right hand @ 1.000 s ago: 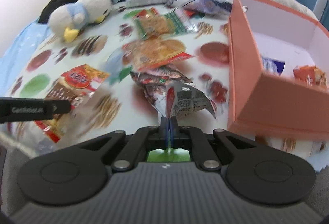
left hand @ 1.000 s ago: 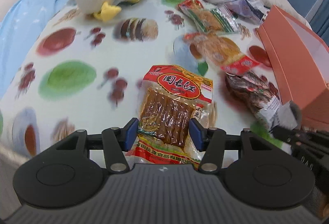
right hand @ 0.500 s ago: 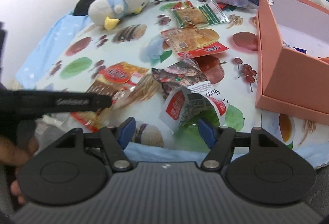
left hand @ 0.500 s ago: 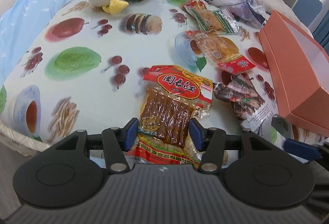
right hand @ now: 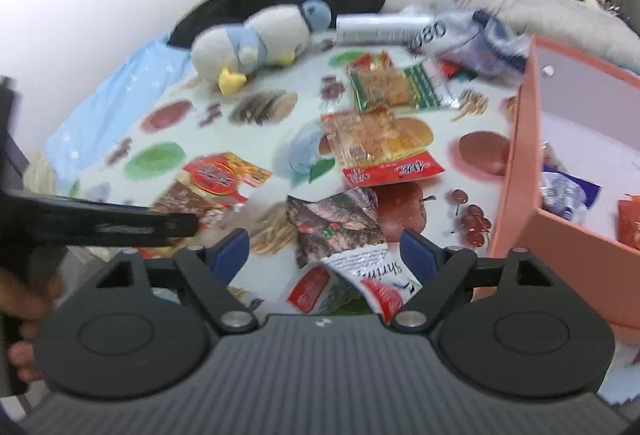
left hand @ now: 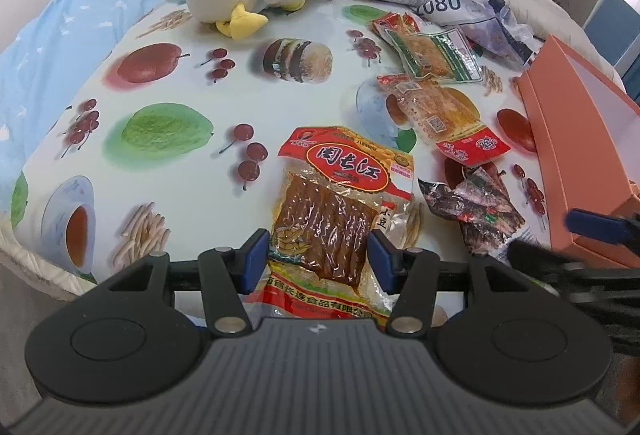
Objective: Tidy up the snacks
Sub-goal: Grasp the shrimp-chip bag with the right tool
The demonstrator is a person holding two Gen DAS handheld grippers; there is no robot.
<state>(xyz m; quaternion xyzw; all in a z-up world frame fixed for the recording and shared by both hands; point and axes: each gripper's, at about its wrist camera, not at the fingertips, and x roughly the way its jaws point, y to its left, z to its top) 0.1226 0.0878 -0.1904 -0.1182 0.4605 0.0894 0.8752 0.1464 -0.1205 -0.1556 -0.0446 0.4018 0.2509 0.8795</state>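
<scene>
Released since a second ago: dark shrimp packet (right hand: 340,231) let go by right gripper (right hand: 325,249), once pinched shut, now spreading wide with nothing pressed.

Lies flat between the opening jaws, just left of the orange box (right hand: 516,171), touching neither pad. Left gripper (left hand: 318,259) about half open, pads closed on the red sausage pack (left hand: 332,207), further left of the box. Judged mid-sorting: some snacks already inside the box, four packs outside. Next probably calls for lifting the sausage pack over the box wall, or re-gripping the shrimp packet more squarely.
</scene>
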